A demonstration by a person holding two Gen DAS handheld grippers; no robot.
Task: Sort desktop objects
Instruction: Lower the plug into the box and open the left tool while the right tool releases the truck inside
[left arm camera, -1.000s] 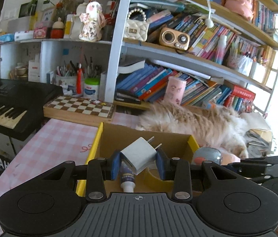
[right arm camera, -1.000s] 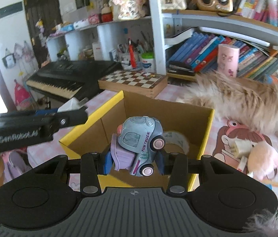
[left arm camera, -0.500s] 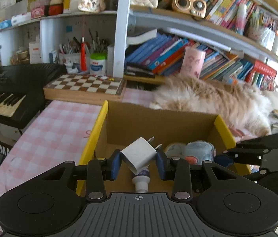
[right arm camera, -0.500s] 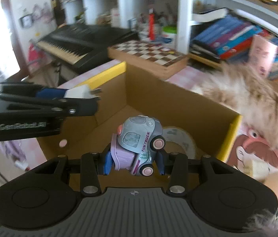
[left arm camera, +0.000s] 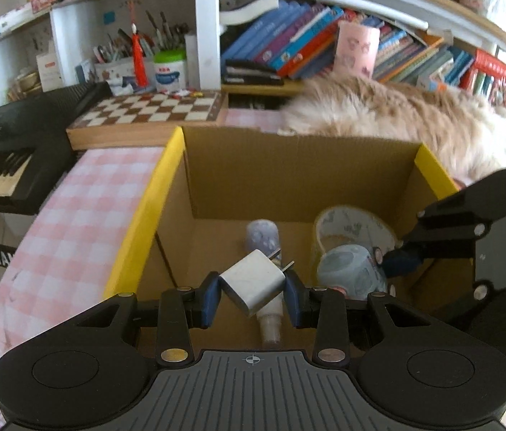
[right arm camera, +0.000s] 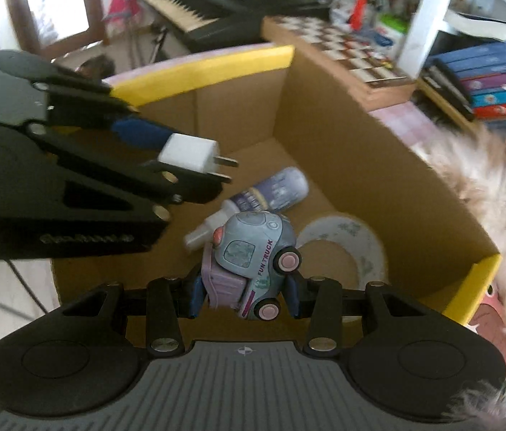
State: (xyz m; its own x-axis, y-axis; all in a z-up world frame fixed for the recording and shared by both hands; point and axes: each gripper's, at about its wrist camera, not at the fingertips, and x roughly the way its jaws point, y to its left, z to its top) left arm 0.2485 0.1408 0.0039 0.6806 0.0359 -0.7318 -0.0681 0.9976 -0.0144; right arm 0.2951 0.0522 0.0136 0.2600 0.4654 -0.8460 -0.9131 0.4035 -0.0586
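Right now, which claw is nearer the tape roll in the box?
Right. The right claw holds the toy truck just beside the tape roll; the left claw, gripping the charger, sits farther over, above the bottle.

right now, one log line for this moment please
left gripper: shut on white plug adapter | right gripper: shut on blue toy truck | both over cardboard box
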